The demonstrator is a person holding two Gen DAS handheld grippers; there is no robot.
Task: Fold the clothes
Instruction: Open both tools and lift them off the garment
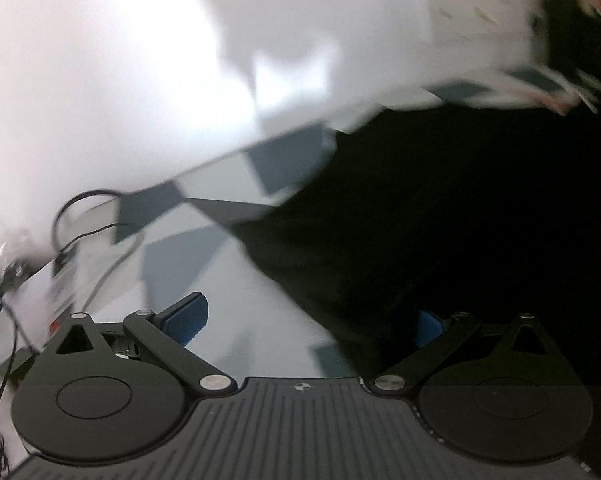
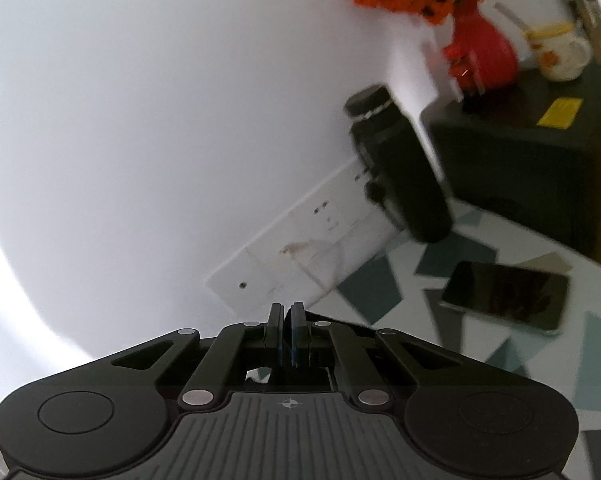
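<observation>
While left gripper jaws gape, dark garment (blurred) runs diagonally, right gripper jaws together.

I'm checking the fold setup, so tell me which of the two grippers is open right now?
The left gripper: its blue-padded fingers are spread wide beside the black garment. The right gripper has its fingers pressed together.

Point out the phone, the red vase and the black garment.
phone (image 2: pixel 504 300): right wrist view, middle of its dark screen.
red vase (image 2: pixel 484 54): right wrist view, on its rounded body.
black garment (image 1: pixel 440 208): left wrist view, middle of the dark cloth.
</observation>
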